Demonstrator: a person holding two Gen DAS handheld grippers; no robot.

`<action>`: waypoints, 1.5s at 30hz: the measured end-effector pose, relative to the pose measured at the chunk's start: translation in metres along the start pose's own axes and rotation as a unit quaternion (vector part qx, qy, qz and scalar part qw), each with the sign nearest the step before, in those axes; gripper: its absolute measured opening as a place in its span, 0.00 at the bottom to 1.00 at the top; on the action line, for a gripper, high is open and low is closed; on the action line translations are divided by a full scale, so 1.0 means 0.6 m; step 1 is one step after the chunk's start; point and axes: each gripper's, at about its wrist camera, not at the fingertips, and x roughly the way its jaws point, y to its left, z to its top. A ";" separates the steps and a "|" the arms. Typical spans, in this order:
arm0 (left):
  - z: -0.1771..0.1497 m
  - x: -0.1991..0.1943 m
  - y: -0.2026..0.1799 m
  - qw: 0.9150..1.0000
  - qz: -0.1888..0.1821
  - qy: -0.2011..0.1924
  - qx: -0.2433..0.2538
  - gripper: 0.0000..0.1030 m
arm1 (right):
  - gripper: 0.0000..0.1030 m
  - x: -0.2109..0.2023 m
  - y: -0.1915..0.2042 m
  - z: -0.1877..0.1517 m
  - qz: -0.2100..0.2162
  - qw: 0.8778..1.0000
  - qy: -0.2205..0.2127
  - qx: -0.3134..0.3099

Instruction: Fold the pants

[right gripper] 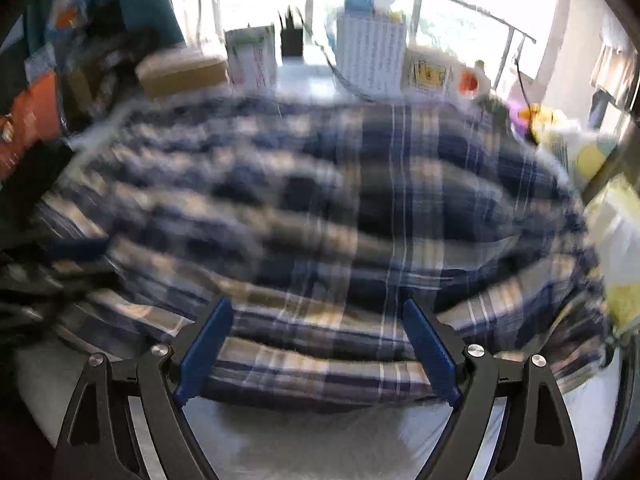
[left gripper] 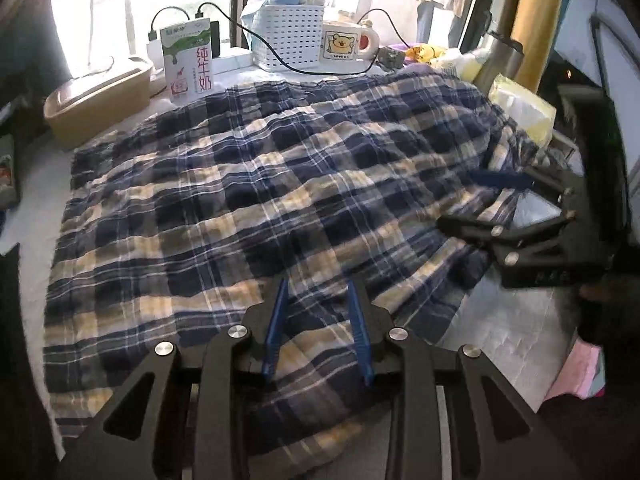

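Note:
The navy, white and tan plaid pants (left gripper: 260,200) lie spread and wrinkled over a pale table (left gripper: 516,320). My left gripper (left gripper: 318,292) hovers low over the near edge of the pants, its blue pads (left gripper: 276,328) partly apart with cloth showing between them. My right gripper (right gripper: 318,320) is wide open over the near hem of the pants (right gripper: 320,208), and that view is motion-blurred. The right gripper also shows in the left wrist view (left gripper: 504,200) at the pants' right edge.
Along the far edge stand a tan box (left gripper: 96,100), a milk carton (left gripper: 188,60), a white perforated basket (left gripper: 290,34), a bear mug (left gripper: 346,46) and black cables (left gripper: 280,56). Yellow packets (left gripper: 524,108) lie at the right. A pink item (left gripper: 580,372) sits at the near right.

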 end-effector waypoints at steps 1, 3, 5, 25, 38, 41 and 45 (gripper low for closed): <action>-0.006 -0.004 -0.003 1.000 0.005 0.001 0.007 0.29 | 0.86 -0.003 0.000 0.000 -0.001 1.000 0.001 -0.001; -0.019 -0.013 -0.006 1.000 0.012 0.002 0.014 0.30 | 0.86 -0.006 -0.001 -0.006 -0.003 1.000 0.001 -0.007; -0.028 -0.022 -0.004 1.000 0.010 0.003 0.013 0.30 | 0.87 -0.013 -0.003 -0.013 -0.005 1.000 0.002 -0.008; -0.042 -0.049 0.023 1.000 -0.012 0.018 -0.015 0.31 | 0.89 -0.018 0.020 -0.033 0.027 0.999 0.008 -0.032; 0.107 -0.034 0.152 0.999 0.043 -0.017 0.008 0.31 | 0.47 -0.049 -0.062 0.087 0.048 0.996 -0.076 -0.002; 0.150 -0.006 0.165 0.999 0.024 -0.017 0.015 0.31 | 0.27 -0.017 -0.064 0.141 0.038 0.996 -0.079 -0.006; 0.201 0.042 0.166 1.000 -0.008 -0.007 0.021 0.31 | 0.26 0.027 -0.038 0.195 0.048 0.996 -0.059 -0.048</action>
